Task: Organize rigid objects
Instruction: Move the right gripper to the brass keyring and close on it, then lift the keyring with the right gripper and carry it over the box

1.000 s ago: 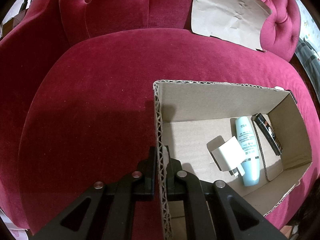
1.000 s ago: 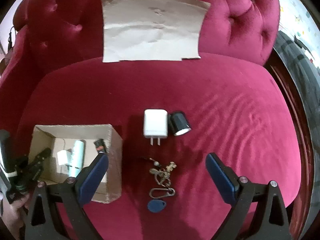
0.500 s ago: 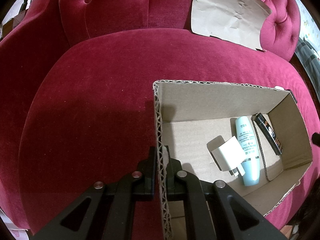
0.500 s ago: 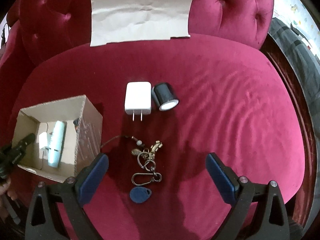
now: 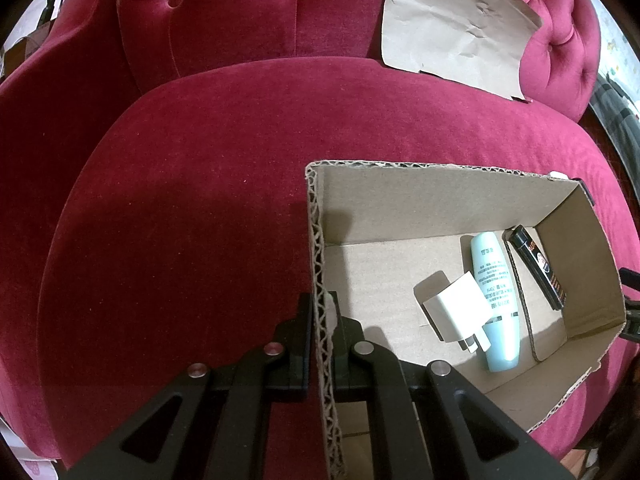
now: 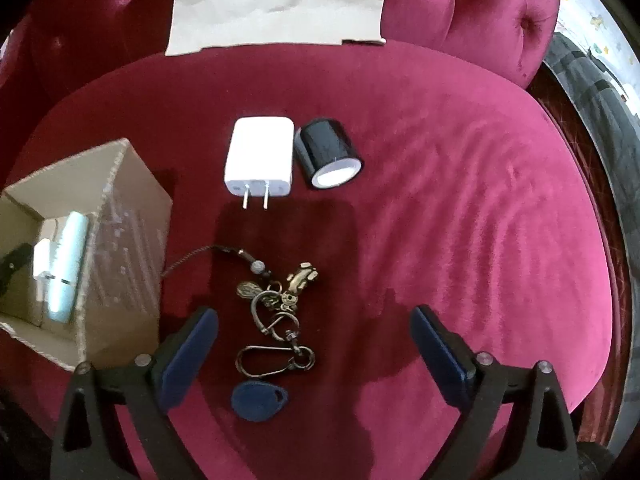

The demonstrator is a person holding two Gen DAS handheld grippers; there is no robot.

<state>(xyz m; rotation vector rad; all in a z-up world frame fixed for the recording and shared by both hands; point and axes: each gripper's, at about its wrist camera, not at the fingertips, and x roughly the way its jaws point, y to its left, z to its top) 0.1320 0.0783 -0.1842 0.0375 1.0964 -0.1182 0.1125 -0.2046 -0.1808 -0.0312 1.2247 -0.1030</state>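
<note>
- Under both grippers is the big red sofa seat (image 6: 460, 200). It is soft, so small things sink in a little.
- Clamped in the left gripper (image 5: 322, 320) is one wall of the cardboard box (image 5: 440, 200). The box is light and bendy. A blue tube (image 5: 494, 300), a small white plug (image 5: 456, 308) and a black stick (image 5: 538, 266) lie inside it.
- Ahead of the right gripper (image 6: 314, 332) lies a white charger (image 6: 258, 156). It is hard, smooth and light; its flat sides look best to pinch. A black tape roll (image 6: 328, 152) touches its right side and may get bumped.
- Right between the wide-apart fingers of the right gripper, which grasps nothing, lies the key bunch (image 6: 276, 304). It is heavy for its size, floppy and jingly. I would pinch the middle clump of rings.
- Nearest the right gripper is the blue tag (image 6: 260, 400), thin and flat on the seat, so hard to grab alone.
</note>
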